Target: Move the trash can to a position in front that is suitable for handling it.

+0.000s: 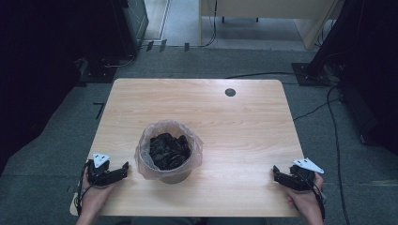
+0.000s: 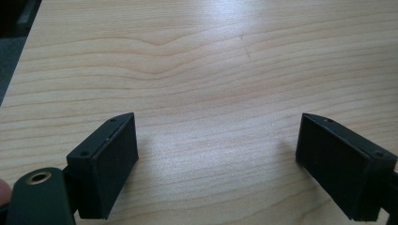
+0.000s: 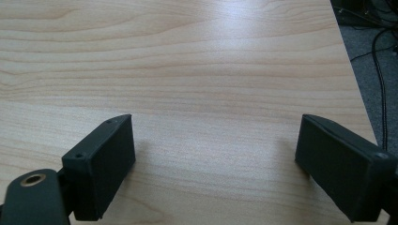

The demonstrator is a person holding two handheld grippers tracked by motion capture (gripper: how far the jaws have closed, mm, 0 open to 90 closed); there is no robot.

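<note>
A small bin point(image 1: 169, 152) lined with a clear plastic bag stands near the middle of the wooden table point(image 1: 234, 122), toward the front. Crumpled black material point(image 1: 169, 151) fills it. My left gripper point(image 1: 123, 168) rests at the front left corner, just left of the bin, held by a hand. In the left gripper view the left gripper point(image 2: 216, 159) has its jaws wide apart over bare wood. My right gripper point(image 1: 277, 173) sits at the front right corner, well apart from the bin. In its own view the right gripper point(image 3: 213, 161) is open with nothing between the jaws.
A round cable hole point(image 1: 230, 92) sits near the table's far edge. Grey carpet surrounds the table, with cables point(image 1: 328, 108) trailing on the right. Dark equipment stands at the far left and right, and a pale cabinet point(image 1: 263, 18) beyond.
</note>
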